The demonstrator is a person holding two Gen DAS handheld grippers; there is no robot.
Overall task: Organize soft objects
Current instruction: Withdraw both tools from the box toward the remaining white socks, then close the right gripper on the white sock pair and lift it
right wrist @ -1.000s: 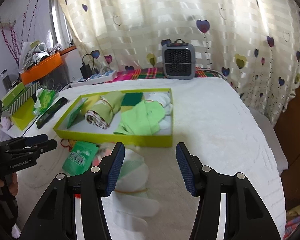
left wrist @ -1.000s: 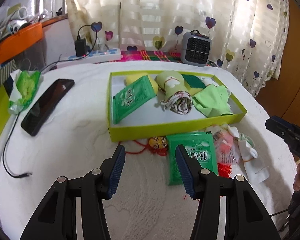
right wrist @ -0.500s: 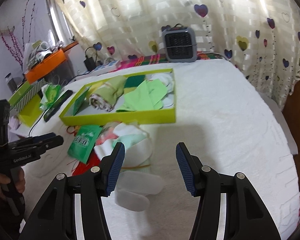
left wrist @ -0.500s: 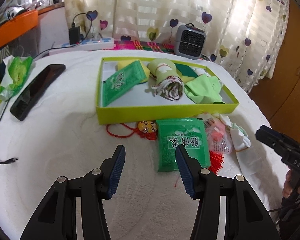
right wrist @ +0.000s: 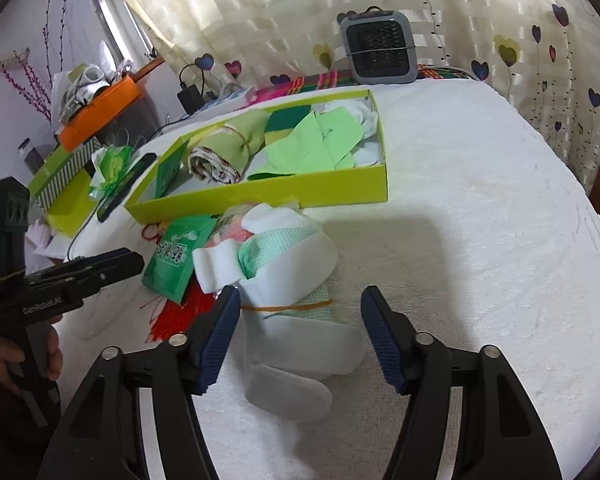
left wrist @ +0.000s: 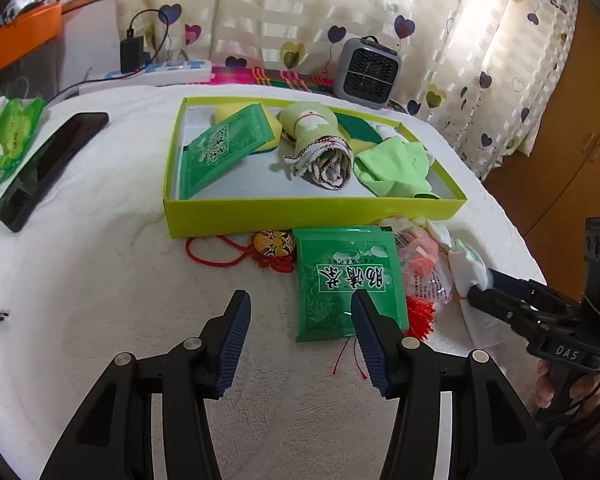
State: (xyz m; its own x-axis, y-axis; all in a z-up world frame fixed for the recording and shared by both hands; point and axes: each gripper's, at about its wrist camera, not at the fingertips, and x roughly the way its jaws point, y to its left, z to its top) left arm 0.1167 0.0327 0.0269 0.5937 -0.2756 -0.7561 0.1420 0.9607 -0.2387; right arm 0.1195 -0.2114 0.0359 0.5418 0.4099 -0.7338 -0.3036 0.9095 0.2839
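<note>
My right hand-held gripper [right wrist: 296,320] points down at the white and mint sock bundle [right wrist: 284,264], which lies on the white-covered bed [right wrist: 480,208] just in front of the near wall of the lime-green tray [right wrist: 260,196]. Its jaws are opening; the bundle's near flaps lie between them, and the left pad is just beside the bundle, whether touching I cannot tell. Right of the bundle the bed is bare to its far right edge. My left hand-held gripper [left wrist: 300,344] hangs with jaws apart and nothing between them, its right finger overlapping the near edge of the green tea packet [left wrist: 346,280]. Left of that packet lie a red-corded charm [left wrist: 274,244] and open bedding up to the phone [left wrist: 48,168].
</note>
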